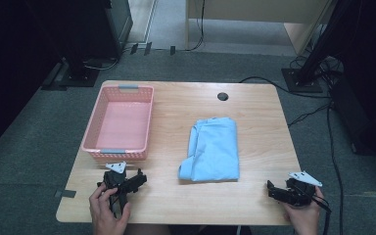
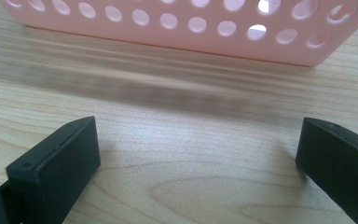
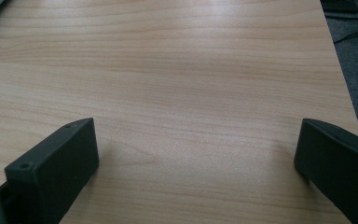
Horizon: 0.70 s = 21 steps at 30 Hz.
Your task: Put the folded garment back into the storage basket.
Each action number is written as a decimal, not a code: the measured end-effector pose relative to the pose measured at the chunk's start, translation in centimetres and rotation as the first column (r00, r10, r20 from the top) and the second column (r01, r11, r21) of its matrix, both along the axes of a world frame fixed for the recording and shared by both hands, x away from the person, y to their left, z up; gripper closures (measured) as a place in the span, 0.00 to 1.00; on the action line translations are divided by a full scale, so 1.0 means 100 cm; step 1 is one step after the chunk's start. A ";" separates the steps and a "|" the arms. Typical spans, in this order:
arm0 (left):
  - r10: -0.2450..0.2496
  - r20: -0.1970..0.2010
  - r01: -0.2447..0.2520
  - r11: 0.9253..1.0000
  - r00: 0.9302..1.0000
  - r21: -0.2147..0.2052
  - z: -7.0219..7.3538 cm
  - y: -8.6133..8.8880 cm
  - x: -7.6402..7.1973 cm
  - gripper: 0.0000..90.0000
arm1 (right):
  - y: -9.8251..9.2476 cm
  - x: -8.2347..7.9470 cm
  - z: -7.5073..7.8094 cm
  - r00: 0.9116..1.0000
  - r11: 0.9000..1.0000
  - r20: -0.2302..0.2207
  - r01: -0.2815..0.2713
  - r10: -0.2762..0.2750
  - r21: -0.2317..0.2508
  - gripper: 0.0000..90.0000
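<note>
A folded light blue cloth (image 1: 212,149) lies in the middle of the wooden table (image 1: 254,107). To its left stands a pink perforated basket (image 1: 121,122), nothing inside it. My left gripper (image 1: 127,178) rests near the table's front left, just in front of the basket's near wall (image 2: 177,28), jaws wide apart over bare wood. At the front right corner my right gripper (image 1: 280,192) sits open too, with bare tabletop (image 3: 182,93) between its jaws.
A round cable hole (image 1: 223,96) sits at the table's back edge. Black stands (image 1: 306,73) and cables (image 1: 333,132) lie on the grey floor to the right. The table's right edge (image 3: 342,88) runs close to my right gripper.
</note>
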<state>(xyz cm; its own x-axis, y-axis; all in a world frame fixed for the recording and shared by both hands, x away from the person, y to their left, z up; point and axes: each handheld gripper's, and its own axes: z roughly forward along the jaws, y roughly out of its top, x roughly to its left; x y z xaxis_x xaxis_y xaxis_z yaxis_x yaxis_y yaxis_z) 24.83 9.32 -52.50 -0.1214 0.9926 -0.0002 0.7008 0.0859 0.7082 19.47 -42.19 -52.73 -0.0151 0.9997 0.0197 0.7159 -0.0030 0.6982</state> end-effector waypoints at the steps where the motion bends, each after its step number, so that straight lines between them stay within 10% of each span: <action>1: 0.000 0.000 0.000 1.000 1.000 0.000 0.000 0.000 0.000 0.00 | 0.000 0.000 0.000 1.000 1.000 0.000 -0.001 0.001 0.001 0.00; 21: 0.000 -0.001 0.000 1.000 1.000 0.000 0.000 0.000 0.000 0.00 | 0.007 0.004 0.018 0.998 0.997 0.062 -0.030 0.026 0.067 0.00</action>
<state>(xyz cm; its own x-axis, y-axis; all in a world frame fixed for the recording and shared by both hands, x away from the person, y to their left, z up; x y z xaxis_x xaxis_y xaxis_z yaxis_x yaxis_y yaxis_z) 24.86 9.29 -52.49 -0.1215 0.9926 -0.0002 0.7016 0.0860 0.7073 19.87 -41.47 -50.89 -0.0460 0.9953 0.0854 0.6727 -0.0323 0.7392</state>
